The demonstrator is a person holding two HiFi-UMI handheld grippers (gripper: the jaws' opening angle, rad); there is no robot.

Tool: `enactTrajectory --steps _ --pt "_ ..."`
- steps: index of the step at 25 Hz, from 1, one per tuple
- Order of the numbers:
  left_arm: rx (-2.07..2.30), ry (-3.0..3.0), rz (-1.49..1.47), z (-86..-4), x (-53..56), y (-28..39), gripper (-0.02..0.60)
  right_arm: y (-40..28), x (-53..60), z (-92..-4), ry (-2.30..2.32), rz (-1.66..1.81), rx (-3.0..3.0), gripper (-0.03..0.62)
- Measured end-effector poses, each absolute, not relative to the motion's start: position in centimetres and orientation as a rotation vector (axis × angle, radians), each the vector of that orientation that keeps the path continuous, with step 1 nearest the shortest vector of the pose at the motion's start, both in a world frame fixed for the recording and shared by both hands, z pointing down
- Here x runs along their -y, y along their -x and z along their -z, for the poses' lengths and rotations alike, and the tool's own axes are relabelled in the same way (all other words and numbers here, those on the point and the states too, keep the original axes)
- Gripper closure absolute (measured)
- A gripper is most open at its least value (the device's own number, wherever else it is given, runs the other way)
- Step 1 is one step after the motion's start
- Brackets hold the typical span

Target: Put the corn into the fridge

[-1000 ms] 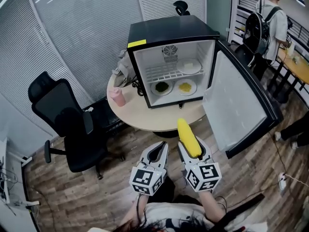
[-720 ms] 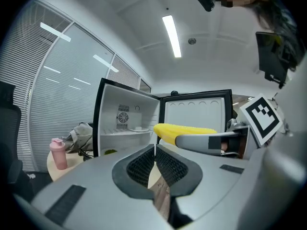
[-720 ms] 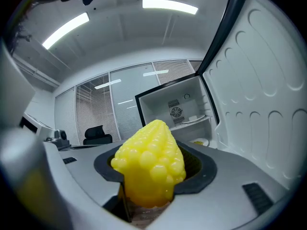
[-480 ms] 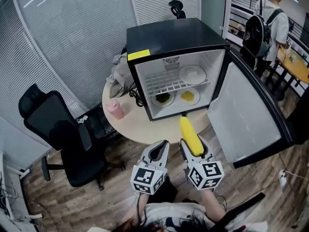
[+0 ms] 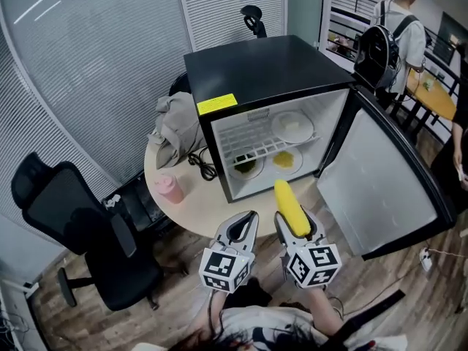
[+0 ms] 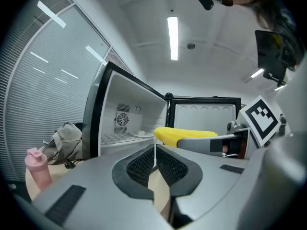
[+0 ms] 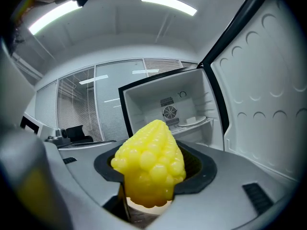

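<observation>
The right gripper point(image 5: 295, 227) is pinching the corn point(image 5: 289, 205) low down (light, stiff, knobbly, I'd guess), the left gripper point(image 5: 242, 229) idling closed and empty.

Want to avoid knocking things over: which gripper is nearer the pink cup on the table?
Left. The left gripper, jaws shut, is right of the pink cup; the right gripper, holding the corn, lies farther right, beyond the left one.

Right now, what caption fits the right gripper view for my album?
The right tongs clamp a yellow corn cob, aimed at the open mini fridge.
</observation>
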State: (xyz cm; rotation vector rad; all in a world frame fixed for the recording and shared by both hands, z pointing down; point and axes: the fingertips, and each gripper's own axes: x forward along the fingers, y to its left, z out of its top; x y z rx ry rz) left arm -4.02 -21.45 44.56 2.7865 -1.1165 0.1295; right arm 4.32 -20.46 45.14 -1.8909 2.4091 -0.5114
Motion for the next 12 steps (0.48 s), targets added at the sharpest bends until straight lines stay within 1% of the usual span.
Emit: enactTrajectory --steps 12 --pt "0.978 -2.801 -0.133 -46.0 24.2 3.7 0.568 -4.0 22.8 -46.1 1.994 0.545 -2.355 0.339"
